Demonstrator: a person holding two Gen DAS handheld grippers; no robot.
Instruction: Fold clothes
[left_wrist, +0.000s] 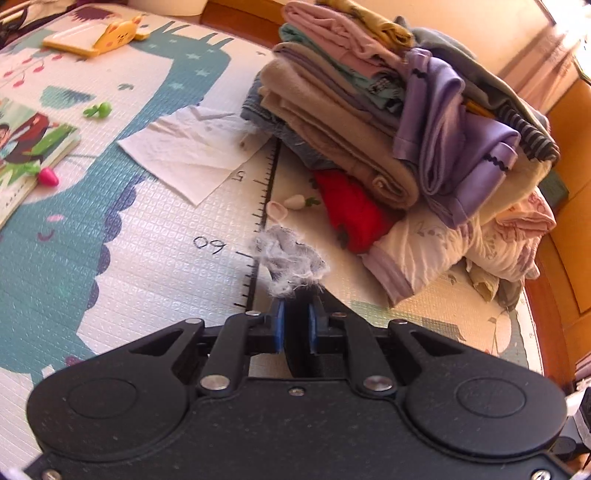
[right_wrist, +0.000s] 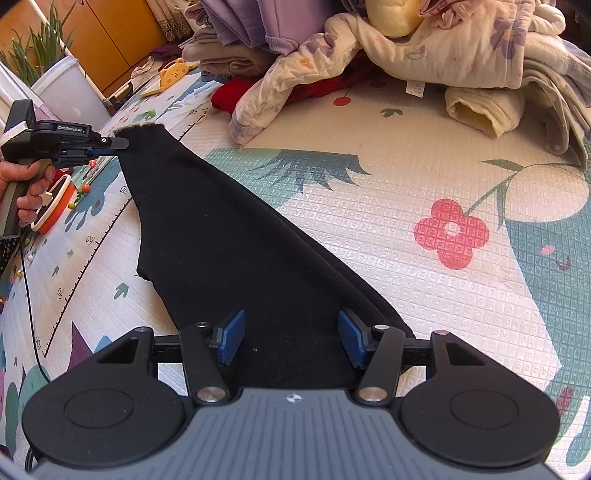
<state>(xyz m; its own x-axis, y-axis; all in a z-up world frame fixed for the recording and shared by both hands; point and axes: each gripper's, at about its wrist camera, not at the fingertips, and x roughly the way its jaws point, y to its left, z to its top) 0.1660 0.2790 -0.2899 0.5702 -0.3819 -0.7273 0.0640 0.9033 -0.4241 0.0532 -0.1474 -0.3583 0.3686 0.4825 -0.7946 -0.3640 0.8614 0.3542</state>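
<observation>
One black garment lies stretched across the mat, from the near edge of the right wrist view up to its far left. Its far end, a frayed hem, is lifted off the mat and pinched in the left gripper, whose blue pads are pressed together on the cloth. A hand grips that tool's handle. The right gripper sits over the near, wide end of the garment with its two blue pads spread apart; the cloth lies between them, and neither pad presses on it.

Two heaps of clothes stand at the far side: one folded stack of tan, purple, pink and green pieces, and one loose pile of quilted floral things. One red piece pokes out from under the stack. One white cloth lies flat near the stack.

Small things are scattered on the mat: one yellow cat-shaped toy, one picture book, one green toy, one pink one, and one orange-rimmed toy.

The mat is a padded play mat, embossed in small squares, printed with a dinosaur, flowers and a height ruler. Beyond it are orange wooden panels and one white pot with a green plant.
</observation>
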